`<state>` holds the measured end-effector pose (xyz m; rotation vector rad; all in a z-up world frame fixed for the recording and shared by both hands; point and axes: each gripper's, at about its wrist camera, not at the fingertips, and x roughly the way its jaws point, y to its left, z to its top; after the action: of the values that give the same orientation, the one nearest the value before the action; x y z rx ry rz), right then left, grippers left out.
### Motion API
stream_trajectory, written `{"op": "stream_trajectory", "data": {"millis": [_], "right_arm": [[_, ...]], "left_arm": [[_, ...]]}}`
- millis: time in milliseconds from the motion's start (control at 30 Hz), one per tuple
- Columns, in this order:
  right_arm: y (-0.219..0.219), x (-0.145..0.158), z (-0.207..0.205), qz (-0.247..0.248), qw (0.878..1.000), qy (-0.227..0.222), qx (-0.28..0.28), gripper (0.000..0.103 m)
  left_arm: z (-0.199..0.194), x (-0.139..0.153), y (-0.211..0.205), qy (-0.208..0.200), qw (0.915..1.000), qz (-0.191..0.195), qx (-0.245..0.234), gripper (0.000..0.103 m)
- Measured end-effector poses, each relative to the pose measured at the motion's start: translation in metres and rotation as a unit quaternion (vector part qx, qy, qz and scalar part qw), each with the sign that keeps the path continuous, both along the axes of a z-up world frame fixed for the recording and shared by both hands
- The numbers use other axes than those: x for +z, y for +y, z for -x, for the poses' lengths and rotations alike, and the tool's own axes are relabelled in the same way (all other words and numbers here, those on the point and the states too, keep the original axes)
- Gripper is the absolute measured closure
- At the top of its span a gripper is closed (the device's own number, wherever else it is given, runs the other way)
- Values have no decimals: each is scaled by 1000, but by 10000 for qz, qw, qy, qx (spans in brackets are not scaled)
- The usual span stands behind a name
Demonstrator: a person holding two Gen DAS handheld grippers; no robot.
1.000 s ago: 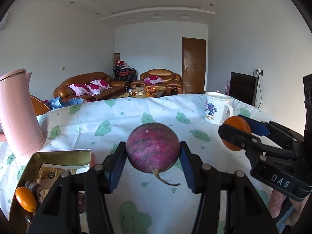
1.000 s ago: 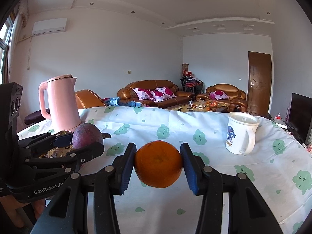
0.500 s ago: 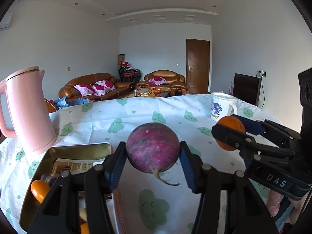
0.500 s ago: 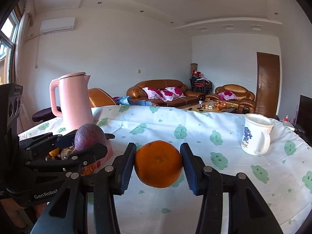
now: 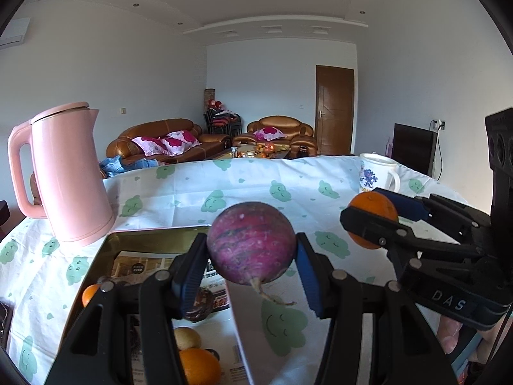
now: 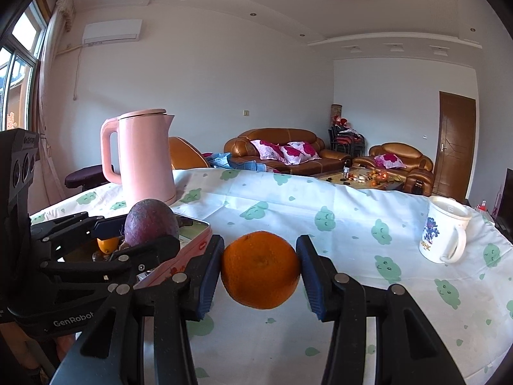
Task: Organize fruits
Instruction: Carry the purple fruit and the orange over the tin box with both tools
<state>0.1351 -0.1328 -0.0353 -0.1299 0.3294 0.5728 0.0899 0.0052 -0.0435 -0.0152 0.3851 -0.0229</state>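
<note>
My left gripper (image 5: 250, 268) is shut on a round purple radish (image 5: 250, 246) with a thin root tail, held above the right edge of an open metal tin (image 5: 144, 235). The tin holds an orange (image 5: 197, 365), a small orange fruit (image 5: 89, 293), a brown round fruit (image 5: 187, 337) and a dark item. My right gripper (image 6: 260, 277) is shut on an orange (image 6: 260, 269), held above the tablecloth just right of the tin (image 6: 192, 240). The right gripper with its orange also shows in the left wrist view (image 5: 372, 221). The left gripper with the radish shows in the right wrist view (image 6: 150, 227).
A pink kettle (image 5: 64, 173) stands behind the tin at the left. A white mug (image 6: 444, 229) with a blue print stands at the right. The table has a white cloth with green cloud prints (image 6: 320, 218). Sofas and a door lie beyond.
Both grippers have moved left with their loads. The radish now hangs over the tin's right edge, and the tin and kettle show more fully in both views.
</note>
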Motion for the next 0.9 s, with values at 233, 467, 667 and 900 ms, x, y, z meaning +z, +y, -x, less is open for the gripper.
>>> {"op": "stream_trajectory", "data": {"millis": [233, 467, 667, 900], "right_arm": [[17, 0, 6, -10, 9998, -18, 174, 54], [31, 0, 10, 33, 9994, -28, 350, 54], [40, 0, 11, 53, 9989, -23, 455, 54], [53, 3, 15, 110, 9982, -59, 592, 54]], "left_arm": [[10, 1, 18, -9, 9997, -3, 231, 48], [16, -1, 33, 15, 9990, 25, 438, 48], [22, 0, 42, 22, 9985, 17, 542, 48], [27, 2, 51, 22, 9976, -26, 693, 48]]}}
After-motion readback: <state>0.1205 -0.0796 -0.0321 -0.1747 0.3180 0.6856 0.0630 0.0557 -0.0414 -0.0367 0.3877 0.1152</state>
